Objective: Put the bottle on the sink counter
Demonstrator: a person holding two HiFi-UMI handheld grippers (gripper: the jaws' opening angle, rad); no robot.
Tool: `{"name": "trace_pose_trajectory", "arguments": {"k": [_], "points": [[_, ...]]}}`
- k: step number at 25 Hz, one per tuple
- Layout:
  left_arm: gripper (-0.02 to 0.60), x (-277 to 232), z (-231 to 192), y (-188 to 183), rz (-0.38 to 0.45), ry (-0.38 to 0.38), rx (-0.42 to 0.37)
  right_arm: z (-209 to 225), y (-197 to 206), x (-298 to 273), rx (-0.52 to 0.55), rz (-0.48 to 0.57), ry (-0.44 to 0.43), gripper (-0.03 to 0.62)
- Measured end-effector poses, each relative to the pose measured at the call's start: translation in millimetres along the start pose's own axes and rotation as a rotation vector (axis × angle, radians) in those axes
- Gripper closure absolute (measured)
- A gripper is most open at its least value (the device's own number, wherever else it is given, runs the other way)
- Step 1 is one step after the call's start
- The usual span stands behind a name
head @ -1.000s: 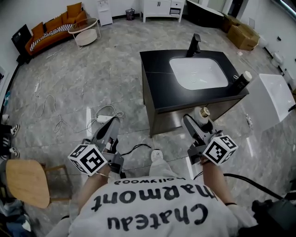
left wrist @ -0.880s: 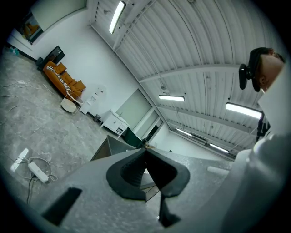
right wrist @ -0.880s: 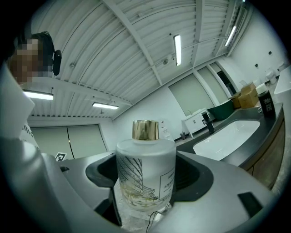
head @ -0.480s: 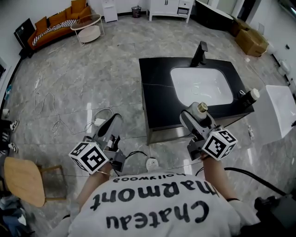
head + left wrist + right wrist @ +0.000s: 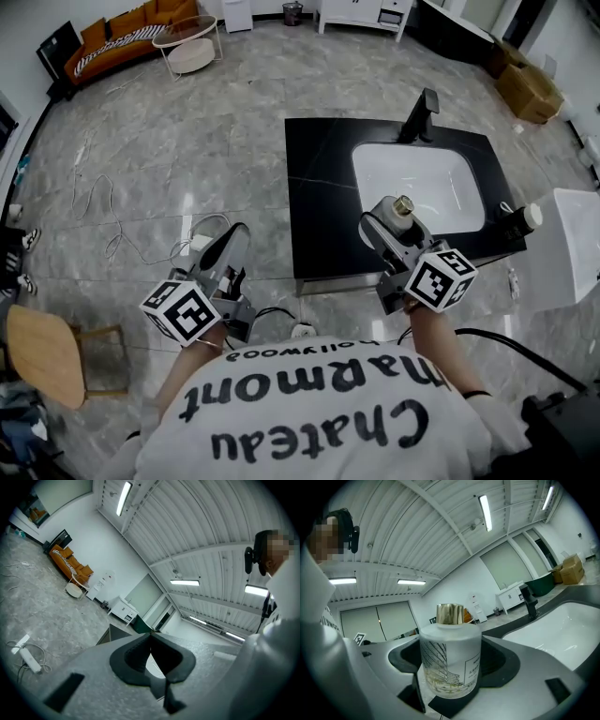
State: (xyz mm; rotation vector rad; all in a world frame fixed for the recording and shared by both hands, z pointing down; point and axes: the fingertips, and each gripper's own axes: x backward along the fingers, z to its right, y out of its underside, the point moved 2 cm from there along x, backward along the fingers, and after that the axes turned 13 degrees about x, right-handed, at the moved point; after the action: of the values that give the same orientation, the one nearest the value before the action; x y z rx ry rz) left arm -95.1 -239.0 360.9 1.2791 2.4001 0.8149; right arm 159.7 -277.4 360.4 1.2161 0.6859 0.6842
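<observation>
A frosted glass bottle point(image 5: 450, 653) with a gold cap stands upright between the dark pads of my right gripper point(image 5: 451, 667), which is shut on it. In the head view the bottle point(image 5: 397, 210) hangs over the front part of the black sink counter point(image 5: 319, 197), just in front of the white basin point(image 5: 417, 187). My left gripper point(image 5: 232, 246) hovers over the floor, left of the counter's front corner. Seen in its own view, the left gripper point(image 5: 151, 637) is shut, its pads meeting with nothing between them.
A black faucet point(image 5: 419, 112) stands behind the basin. A dark bottle with a white cap point(image 5: 520, 220) sits on the counter's right edge, beside a white fixture point(image 5: 574, 248). A power strip and cables point(image 5: 199, 244) lie on the floor. A wooden chair point(image 5: 42, 352) is at far left.
The counter has drawn nearer in the head view. My right gripper with the bottle has moved from in front of the counter to above its front part. The left gripper stayed low.
</observation>
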Motion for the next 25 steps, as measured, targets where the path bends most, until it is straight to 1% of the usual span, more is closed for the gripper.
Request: {"name": "trace_pose_trajectory", "arguments": {"k": [6,9,13,21,25], "points": [[0.566,-16.3,-18.1,2.1,-0.023,-0.036,-0.010,9.4,26.0,-26.8,-0.008,-0.084,-0.011,0.252],[0.566,-22.0,-25.9,-1.5,-0.018,-0.061,-0.017,11.7,45.7,-38.3,-0.005,-0.143,-0.017,0.252],[0.566,-25.6,-31.8,-2.8,-0.021,-0.075,-0.017,12.6,70.9,-50.2,0.002,-0.224,-0.025,0.252],[0.566,-26.6,-43.5,-6.9,-0.015,-0.106,-0.007,15.1,101.4,-67.1,0.074,-0.358,-0.031,0.252],[0.566,-26.5,-47.9,-7.5,-0.014,-0.118,-0.004,18.9,110.1,-70.1,0.095,-0.399,-0.022,0.252]]}}
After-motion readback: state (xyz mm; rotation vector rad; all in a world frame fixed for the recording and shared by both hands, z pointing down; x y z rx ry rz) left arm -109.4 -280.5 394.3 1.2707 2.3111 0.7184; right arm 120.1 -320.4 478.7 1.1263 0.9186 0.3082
